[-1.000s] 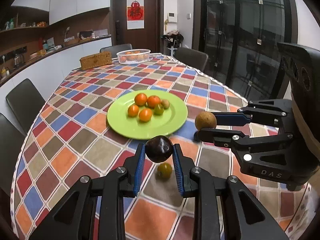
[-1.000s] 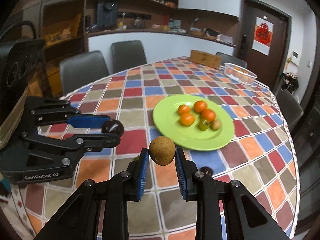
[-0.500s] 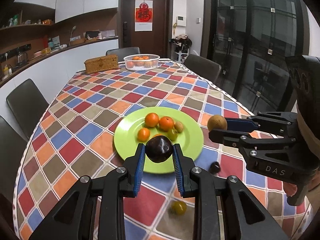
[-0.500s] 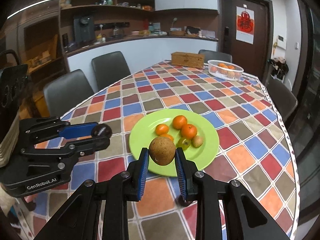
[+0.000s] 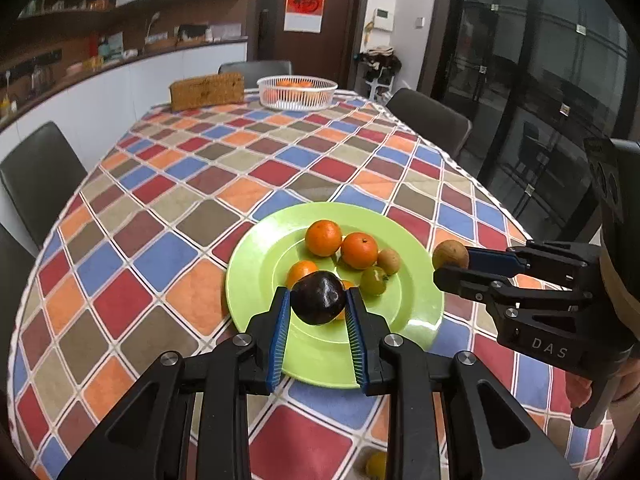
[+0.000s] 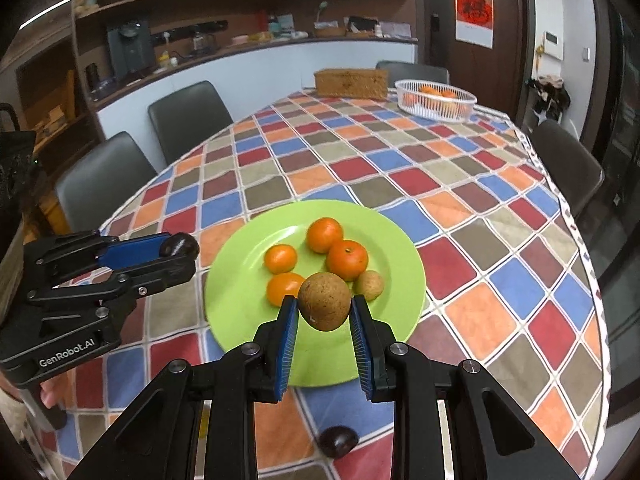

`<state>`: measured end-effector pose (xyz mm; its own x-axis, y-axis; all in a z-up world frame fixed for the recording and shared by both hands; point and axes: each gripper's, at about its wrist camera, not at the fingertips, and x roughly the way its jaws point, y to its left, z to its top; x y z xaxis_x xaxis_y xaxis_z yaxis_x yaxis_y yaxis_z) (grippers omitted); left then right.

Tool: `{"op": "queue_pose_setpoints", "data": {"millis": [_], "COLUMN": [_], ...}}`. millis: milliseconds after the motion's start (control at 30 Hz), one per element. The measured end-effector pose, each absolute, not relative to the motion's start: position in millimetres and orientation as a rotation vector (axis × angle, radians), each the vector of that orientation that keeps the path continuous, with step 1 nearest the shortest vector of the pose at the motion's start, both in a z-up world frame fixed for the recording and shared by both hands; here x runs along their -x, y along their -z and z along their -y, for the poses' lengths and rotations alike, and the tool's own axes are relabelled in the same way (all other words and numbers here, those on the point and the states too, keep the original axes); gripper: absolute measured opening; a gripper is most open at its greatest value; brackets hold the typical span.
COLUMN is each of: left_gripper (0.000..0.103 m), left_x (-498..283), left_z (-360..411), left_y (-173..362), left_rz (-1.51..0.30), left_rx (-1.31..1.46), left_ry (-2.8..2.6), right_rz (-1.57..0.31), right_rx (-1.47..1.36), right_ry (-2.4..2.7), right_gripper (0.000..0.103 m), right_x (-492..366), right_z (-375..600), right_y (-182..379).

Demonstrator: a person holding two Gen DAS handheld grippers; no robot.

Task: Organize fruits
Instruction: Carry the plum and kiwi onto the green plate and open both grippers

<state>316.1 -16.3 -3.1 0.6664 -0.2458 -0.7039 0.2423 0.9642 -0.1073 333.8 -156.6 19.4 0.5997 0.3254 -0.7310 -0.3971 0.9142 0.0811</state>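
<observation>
Left tongs (image 5: 318, 304) clamped on a dark purple fruit (image 5: 319, 298), held above the near part of a green plate (image 5: 256, 276). Right tongs (image 6: 324, 308) clamped on a round brown fruit (image 6: 325, 301), likewise held over the plate's near edge. From the left view, right tongs at the right, brown fruit just past the plate's right rim. On the plate: four oranges (image 6: 347, 259), a small green fruit (image 5: 373, 280), a small tan fruit (image 6: 369, 285), all grouped near the middle. Plate resting on a surface (image 5: 192, 184) covered in a chequered cloth. Near the surface's front edge, another dark fruit (image 6: 338, 440) and a yellowish fruit (image 5: 376, 465), apart from the plate. At the far end, a white basket (image 5: 297, 92) of oranges beside a woven box (image 5: 207, 90). Dark chairs (image 6: 188, 116) around the surface.
</observation>
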Motion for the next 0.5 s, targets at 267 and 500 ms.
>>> {"op": "queue_pose_setpoints", "data": {"millis": [267,500], "left_gripper": [0.028,0.028], "left_x": [-345,-360], "left_z": [14,14], "left_y": [22,43], "left_rz": [-0.870,-0.931], "left_rx": [0.028,0.029], "left_ry": [0.257,0.242], "right_rz": [-0.903,-0.959], "right_rx": [0.092,0.080], "right_ry": [-0.388,-0.368], "right_gripper": [0.028,0.028], "right_x": [-364,-381], "right_z": [159,162], "right_y": [1,19]}}
